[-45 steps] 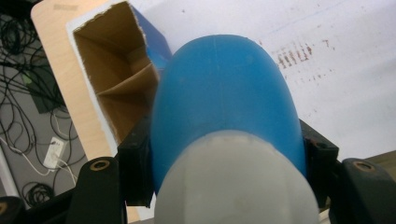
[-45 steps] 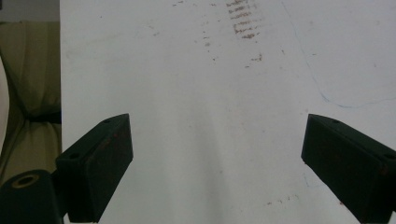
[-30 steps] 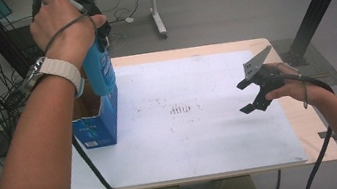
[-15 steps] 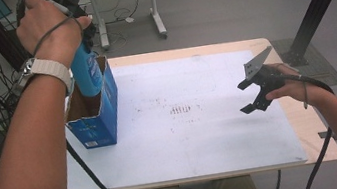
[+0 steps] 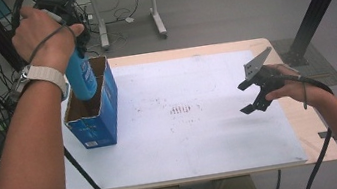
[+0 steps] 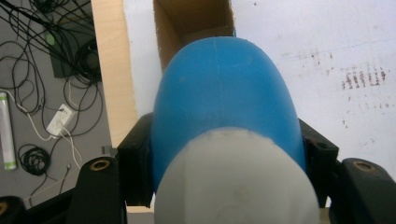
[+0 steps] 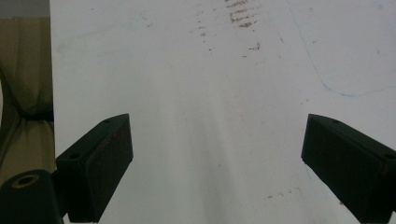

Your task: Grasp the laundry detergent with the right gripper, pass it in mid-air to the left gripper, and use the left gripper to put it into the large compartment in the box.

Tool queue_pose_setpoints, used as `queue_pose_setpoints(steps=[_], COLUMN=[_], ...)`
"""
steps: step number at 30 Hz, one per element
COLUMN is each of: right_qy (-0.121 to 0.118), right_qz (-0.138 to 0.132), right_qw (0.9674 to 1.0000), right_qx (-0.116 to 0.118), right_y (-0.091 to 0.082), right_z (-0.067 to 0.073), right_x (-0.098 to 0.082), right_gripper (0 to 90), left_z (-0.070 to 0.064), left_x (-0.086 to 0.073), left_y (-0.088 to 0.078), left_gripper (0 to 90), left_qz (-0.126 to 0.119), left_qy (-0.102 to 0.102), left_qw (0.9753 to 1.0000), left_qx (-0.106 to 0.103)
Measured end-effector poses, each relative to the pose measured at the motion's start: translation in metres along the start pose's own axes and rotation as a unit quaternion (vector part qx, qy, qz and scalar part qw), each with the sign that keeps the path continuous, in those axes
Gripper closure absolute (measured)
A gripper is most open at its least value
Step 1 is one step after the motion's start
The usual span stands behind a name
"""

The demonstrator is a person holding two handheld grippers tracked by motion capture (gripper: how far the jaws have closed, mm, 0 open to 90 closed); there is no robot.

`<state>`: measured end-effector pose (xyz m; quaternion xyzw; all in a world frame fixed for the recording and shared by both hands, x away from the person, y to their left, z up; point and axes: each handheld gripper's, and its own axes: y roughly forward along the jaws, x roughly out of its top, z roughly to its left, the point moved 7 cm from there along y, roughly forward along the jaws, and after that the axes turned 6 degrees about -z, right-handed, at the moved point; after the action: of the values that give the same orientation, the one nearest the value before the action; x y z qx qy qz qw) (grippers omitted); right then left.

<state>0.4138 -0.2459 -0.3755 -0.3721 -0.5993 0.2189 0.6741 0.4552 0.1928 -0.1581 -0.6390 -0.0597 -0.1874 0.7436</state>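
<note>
My left gripper [image 6: 226,158] is shut on a blue bottle [image 6: 224,93] with a grey end [image 6: 233,182] towards the camera. The jaws press on its two sides. In the high view the bottle [image 5: 82,77] hangs upright under the person's left hand, its lower end inside the open top of a blue cardboard box [image 5: 96,123] at the table's left side. The box's brown inside [image 6: 191,18] lies straight below the bottle. At the right, my right gripper [image 5: 244,97] hovers open over the white sheet [image 5: 203,140], nothing between its jaws [image 7: 217,154].
The white sheet covers most of a wooden table [image 5: 315,123] and bears faint brown marks [image 5: 181,108] at its middle. Cables [image 6: 42,84] lie on the floor left of the table. A black post [image 5: 317,4] stands at the back right.
The left hand has carried the bottle to the left and slightly down, from beside the box's right wall to over its opening. The right gripper has stayed where it was.
</note>
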Motion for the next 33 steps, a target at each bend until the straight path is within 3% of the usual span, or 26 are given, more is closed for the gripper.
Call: queue_pose_setpoints(steps=[11,33], right_qy=[0.004,0.015], right_qz=[0.002,0.008], right_qw=[1.0000,0.9999], right_qx=[0.001,-0.001], right_y=[0.002,0.004], right_z=[0.001,0.001], right_x=[-0.002,-0.008], right_gripper=[8.8,8.8], left_z=[0.005,0.007], left_x=[-0.005,-0.018], left_y=[0.018,0.069], left_gripper=[37.2,37.2], left_qz=[-0.002,0.009], left_qy=[0.003,0.008], left_qw=[1.0000,0.9999], left_qx=[-0.001,-0.008])
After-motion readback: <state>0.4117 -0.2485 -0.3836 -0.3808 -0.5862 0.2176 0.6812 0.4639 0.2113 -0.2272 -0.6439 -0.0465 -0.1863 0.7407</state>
